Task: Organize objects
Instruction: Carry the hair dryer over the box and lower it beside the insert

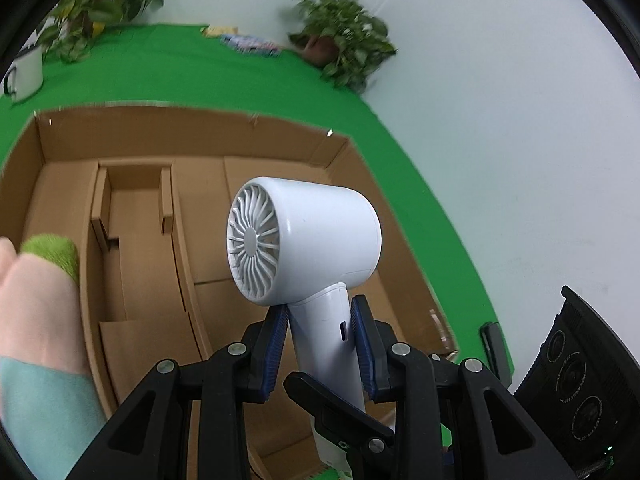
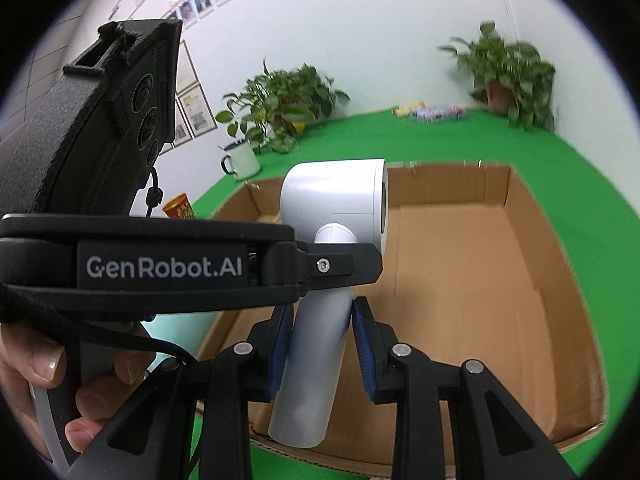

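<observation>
Left wrist view: the left gripper (image 1: 320, 344) is clamped on the handle of a white hair dryer (image 1: 304, 240), its blue pads (image 1: 280, 344) pressing either side of the handle just below the barrel, with the finned rear grille turned toward the camera. The dryer hangs above an open cardboard box (image 1: 188, 136) that rests on a green tabletop (image 1: 240, 76). Right wrist view: the right gripper (image 2: 320, 344) is closed on the same handle (image 2: 316, 344) lower down, so both tools share one object over the box (image 2: 520, 240). The step in hand appears to be lowering the dryer into the box; doing it well probably means keeping the two grips moving together so the handle is not twisted between them, bringing the barrel down clear of the cardboard walls, and opening the pads only once the dryer lies on the box floor. The left view alone shows a cardboard divider (image 1: 136, 204) forming a narrow compartment toward the box's far-left corner, and a pink-and-green soft item (image 1: 44, 276) at the box's left edge. The right view alone shows the wide bare floor at the box's right side, the person's hand (image 2: 52, 380) on the other tool, a white mug (image 2: 242, 160) and a red can (image 2: 179, 206) beyond the box's left edge.
</observation>
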Demonstrator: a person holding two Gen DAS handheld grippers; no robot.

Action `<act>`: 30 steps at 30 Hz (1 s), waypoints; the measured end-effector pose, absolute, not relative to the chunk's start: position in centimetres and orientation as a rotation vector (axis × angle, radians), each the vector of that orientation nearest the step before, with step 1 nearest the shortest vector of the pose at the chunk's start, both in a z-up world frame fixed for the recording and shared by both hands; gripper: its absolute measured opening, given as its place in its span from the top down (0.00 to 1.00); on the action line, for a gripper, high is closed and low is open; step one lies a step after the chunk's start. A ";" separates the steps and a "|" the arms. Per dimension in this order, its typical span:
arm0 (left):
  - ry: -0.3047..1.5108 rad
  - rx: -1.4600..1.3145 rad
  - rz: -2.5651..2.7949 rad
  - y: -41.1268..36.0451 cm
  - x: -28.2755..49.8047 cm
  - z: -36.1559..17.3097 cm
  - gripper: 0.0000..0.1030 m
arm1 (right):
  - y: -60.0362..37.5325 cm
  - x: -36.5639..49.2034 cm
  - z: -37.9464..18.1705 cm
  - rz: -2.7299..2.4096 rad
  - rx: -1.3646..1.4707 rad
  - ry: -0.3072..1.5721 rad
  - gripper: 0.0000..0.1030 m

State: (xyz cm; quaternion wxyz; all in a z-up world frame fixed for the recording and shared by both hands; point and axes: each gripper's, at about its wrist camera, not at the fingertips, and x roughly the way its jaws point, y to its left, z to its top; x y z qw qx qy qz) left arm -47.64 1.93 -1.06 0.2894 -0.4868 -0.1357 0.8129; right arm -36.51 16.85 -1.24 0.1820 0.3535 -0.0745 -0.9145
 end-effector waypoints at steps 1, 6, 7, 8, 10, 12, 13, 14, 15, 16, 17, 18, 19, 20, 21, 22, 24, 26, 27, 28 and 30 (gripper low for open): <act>-0.367 -1.316 2.165 1.9 -47.9 -1.8 0.71 | 17.0 -36.7 -1.7 -2.575 1.014 -0.221 0.72; -0.381 -1.399 2.157 1.9 -48.8 -4.5 0.72 | 17.0 -37.8 -3.5 -2.515 1.141 -0.294 0.72; -0.385 -1.411 2.154 1.7 -48.9 -4.9 0.72 | 16.9 -37.9 -3.7 -2.506 1.151 -0.300 0.72; -0.388 -1.417 2.150 1.7 -49.0 -5.1 0.72 | 17.0 -38.0 -3.8 -2.502 1.157 -0.300 0.72; -0.392 -1.433 2.140 1.6 -49.1 -5.7 0.71 | 16.9 -38.1 -4.1 -2.493 1.177 -0.299 0.72; -0.404 -1.450 2.126 1.5 -49.2 -6.3 0.71 | 17.0 -38.0 -4.3 -2.493 1.197 -0.313 0.72; -0.406 -1.458 2.125 1.5 -49.2 -6.6 0.71 | 16.9 -38.0 -4.4 -2.499 1.199 -0.314 0.72; -0.404 -1.464 2.124 1.4 -49.2 -6.7 0.71 | 16.8 -38.0 -4.5 -2.499 1.200 -0.314 0.72; -0.402 -1.468 2.121 1.3 -48.9 -6.8 0.71 | 16.8 -38.0 -4.6 -2.495 1.202 -0.317 0.72; -0.399 -1.469 2.119 1.4 -48.8 -6.7 0.71 | 16.8 -38.0 -4.6 -2.495 1.203 -0.315 0.72; -0.397 -1.472 2.117 1.4 -48.7 -6.7 0.71 | 16.8 -37.9 -4.5 -2.496 1.203 -0.311 0.72; -0.398 -1.476 2.117 1.4 -48.6 -6.8 0.71 | 16.8 -37.8 -4.5 -2.495 1.205 -0.313 0.72; -0.397 -1.482 2.116 1.4 -48.5 -6.7 0.70 | 16.8 -37.8 -4.5 -2.493 1.206 -0.315 0.72; -0.393 -1.486 2.117 1.4 -48.4 -6.6 0.70 | 16.8 -37.8 -4.4 -2.491 1.207 -0.316 0.72; -0.391 -1.486 2.116 1.4 -48.2 -6.6 0.70 | 16.9 -37.7 -4.4 -2.489 1.207 -0.315 0.72; -0.394 -1.485 2.116 1.3 -48.1 -6.5 0.70 | 16.9 -37.8 -4.5 -2.485 1.208 -0.313 0.72; -0.400 -1.478 2.118 1.0 -47.8 -6.3 0.70 | 16.8 -37.8 -4.6 -2.480 1.220 -0.303 0.72; -0.404 -1.469 2.118 0.7 -47.5 -6.0 0.69 | 16.7 -38.0 -5.0 -2.459 1.246 -0.309 0.70; -0.404 -1.464 2.117 0.6 -47.4 -5.8 0.68 | 16.8 -37.9 -5.3 -2.452 1.267 -0.316 0.68; -0.395 -1.443 2.131 0.3 -47.1 -5.4 0.63 | 16.8 -37.8 -5.6 -2.455 1.282 -0.316 0.66; -0.380 -1.411 2.159 -0.1 -46.6 -4.7 0.54 | 16.9 -37.6 -5.7 -2.474 1.267 -0.308 0.65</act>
